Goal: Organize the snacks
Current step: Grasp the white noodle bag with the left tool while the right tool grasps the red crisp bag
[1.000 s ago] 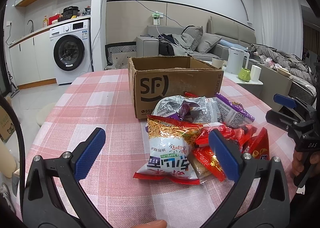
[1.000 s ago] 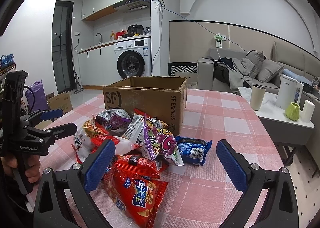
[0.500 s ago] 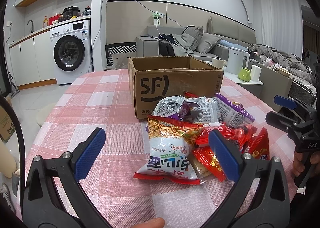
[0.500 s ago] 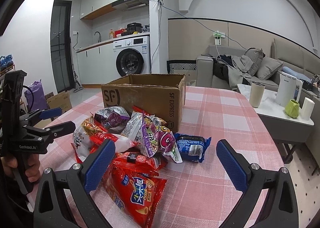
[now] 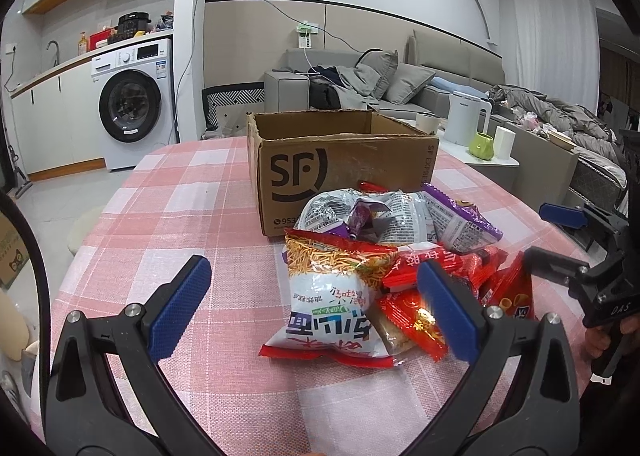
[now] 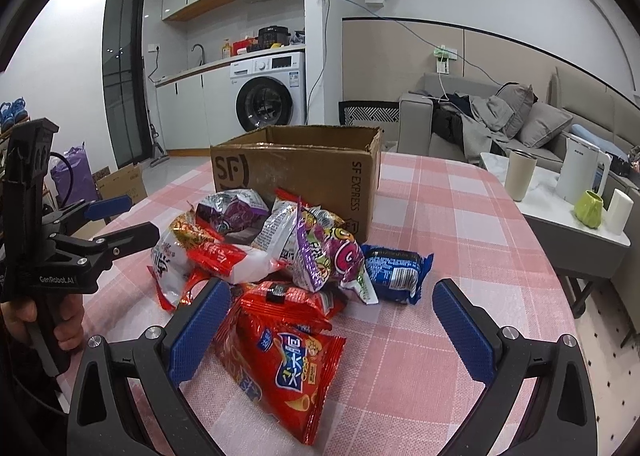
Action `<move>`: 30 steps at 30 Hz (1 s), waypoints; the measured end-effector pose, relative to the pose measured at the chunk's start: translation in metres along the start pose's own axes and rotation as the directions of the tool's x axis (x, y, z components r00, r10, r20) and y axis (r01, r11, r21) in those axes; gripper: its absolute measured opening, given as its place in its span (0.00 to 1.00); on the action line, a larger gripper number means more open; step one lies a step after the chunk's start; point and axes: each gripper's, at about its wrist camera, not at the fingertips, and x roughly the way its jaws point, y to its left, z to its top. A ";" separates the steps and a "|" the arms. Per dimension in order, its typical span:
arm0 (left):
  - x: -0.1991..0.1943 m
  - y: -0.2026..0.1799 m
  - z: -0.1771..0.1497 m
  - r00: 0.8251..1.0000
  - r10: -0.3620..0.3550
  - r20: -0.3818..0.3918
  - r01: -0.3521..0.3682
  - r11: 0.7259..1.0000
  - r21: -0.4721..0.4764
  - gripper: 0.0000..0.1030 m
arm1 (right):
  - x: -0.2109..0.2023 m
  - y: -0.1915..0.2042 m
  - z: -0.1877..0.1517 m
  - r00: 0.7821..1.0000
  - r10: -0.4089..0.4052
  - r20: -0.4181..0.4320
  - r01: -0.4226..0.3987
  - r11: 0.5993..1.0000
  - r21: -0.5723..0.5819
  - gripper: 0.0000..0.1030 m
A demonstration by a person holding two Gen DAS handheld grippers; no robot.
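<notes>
Left tongs (image 5: 314,312) & right tongs (image 6: 330,330) both spread wide, empty.

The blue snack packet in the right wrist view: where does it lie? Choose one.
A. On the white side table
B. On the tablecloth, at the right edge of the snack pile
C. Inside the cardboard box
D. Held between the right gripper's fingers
B. The blue snack packet lies flat on the checked tablecloth, just right of the purple packet, in front of the cardboard box.

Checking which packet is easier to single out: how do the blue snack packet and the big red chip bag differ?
The blue snack packet is small and lies apart at the pile's right edge; the red chip bag is larger, nearest the right tool, partly tucked under other packets. Both lie flat on the checked tablecloth, outside the cardboard box.
</notes>
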 end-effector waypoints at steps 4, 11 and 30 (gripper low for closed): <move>0.002 0.002 0.000 1.000 0.009 -0.013 -0.010 1.000 -0.019 1.00 | 0.004 0.002 -0.003 0.999 0.009 -0.037 -0.009 1.000 0.012 1.00; 0.012 0.011 0.000 0.995 -0.028 -0.092 0.023 0.998 -0.065 1.00 | 0.014 0.008 -0.006 0.995 0.022 -0.095 -0.021 1.000 0.011 1.00; 0.060 -0.006 -0.005 0.962 -0.016 -0.271 0.017 1.000 0.005 0.87 | 0.043 0.014 -0.022 0.959 0.122 -0.256 -0.112 0.992 0.056 0.99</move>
